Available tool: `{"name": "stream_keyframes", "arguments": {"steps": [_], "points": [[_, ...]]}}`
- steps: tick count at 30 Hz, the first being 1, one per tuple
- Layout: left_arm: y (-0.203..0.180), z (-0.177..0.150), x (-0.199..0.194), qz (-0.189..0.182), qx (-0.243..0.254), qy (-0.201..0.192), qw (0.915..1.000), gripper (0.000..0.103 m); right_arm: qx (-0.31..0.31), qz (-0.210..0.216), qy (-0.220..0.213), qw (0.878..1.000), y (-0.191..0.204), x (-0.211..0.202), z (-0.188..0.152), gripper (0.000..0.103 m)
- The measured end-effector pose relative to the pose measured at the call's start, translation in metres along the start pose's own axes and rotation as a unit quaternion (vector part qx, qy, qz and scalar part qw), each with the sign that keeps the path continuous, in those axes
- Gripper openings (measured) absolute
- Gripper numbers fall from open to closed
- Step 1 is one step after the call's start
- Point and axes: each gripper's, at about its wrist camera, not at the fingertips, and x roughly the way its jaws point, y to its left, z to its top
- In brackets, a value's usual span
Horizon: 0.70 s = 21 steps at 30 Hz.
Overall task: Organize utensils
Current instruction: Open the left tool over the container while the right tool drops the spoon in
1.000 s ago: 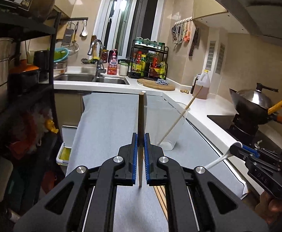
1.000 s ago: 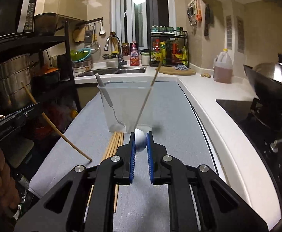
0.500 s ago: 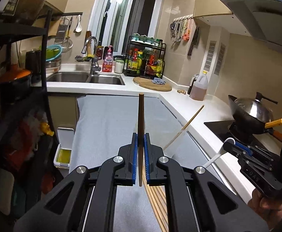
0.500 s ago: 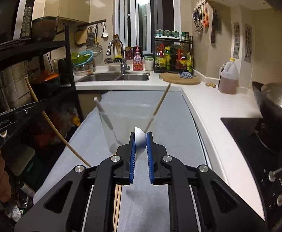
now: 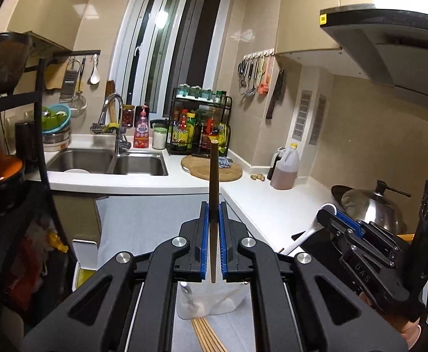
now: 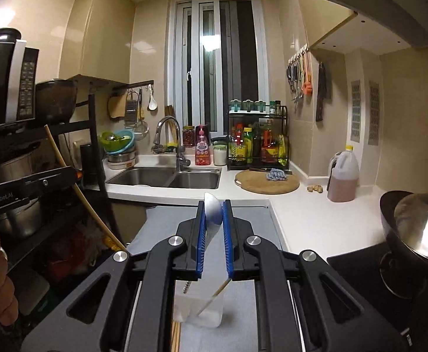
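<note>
My left gripper (image 5: 213,205) is shut on a brown wooden chopstick (image 5: 214,170) that stands upright between its blue pads. In the left wrist view the right gripper (image 5: 327,212) hangs at the right with a white spoon's handle (image 5: 305,236) trailing from it. My right gripper (image 6: 214,205) is shut on that white spoon (image 6: 214,209) by its bowl. Far below both lies a clear plastic container (image 6: 211,314) on the grey mat (image 6: 243,220), with a chopstick (image 6: 214,294) and a metal utensil (image 6: 187,287) leaning in it. Several loose chopsticks (image 5: 206,336) lie beside it.
A black shelf rack (image 6: 96,146) with pots and a microwave stands at the left. Ahead are the sink (image 6: 184,177), a round cutting board (image 6: 266,183), a bottle rack (image 6: 258,143) and an oil jug (image 6: 343,176). A wok (image 6: 413,226) sits on the stove at the right.
Both grippers have risen well above the mat, each keeping its utensil. The container and loose chopsticks have dropped to the bottom of both views, and more of the counter and wall shows.
</note>
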Motion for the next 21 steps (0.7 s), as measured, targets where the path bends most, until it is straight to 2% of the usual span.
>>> {"name": "stream_keyframes", "arguments": {"steps": [7,12,17,18,19,20,21], "points": [[0.002,-0.033,0.074,0.019,0.023,0.080,0.9963,0.007,-0.011,-0.001,0.040,0.999,0.002,0.058,-0.020,0.011],[0.012,-0.056,0.100,0.019,0.017,0.124,0.9920,0.007,-0.023,0.007,0.075,0.997,0.008,0.084,-0.042,0.011],[0.014,-0.070,0.108,0.028,0.023,0.143,0.9891,0.008,-0.032,0.014,0.101,0.994,0.015,0.096,-0.059,0.012],[0.013,-0.071,0.106,0.034,0.028,0.141,0.9891,0.010,-0.032,0.015,0.103,0.994,0.016,0.095,-0.061,0.014],[0.012,-0.070,0.104,0.037,0.032,0.138,0.9892,0.020,-0.035,0.016,0.105,0.994,0.017,0.095,-0.061,0.017],[0.012,-0.069,0.098,0.042,0.036,0.130,0.9899,0.032,-0.039,0.014,0.103,0.994,0.019,0.093,-0.061,0.026],[0.011,-0.066,0.094,0.045,0.036,0.122,0.9909,0.036,-0.043,0.008,0.098,0.994,0.021,0.090,-0.059,0.030]]}}
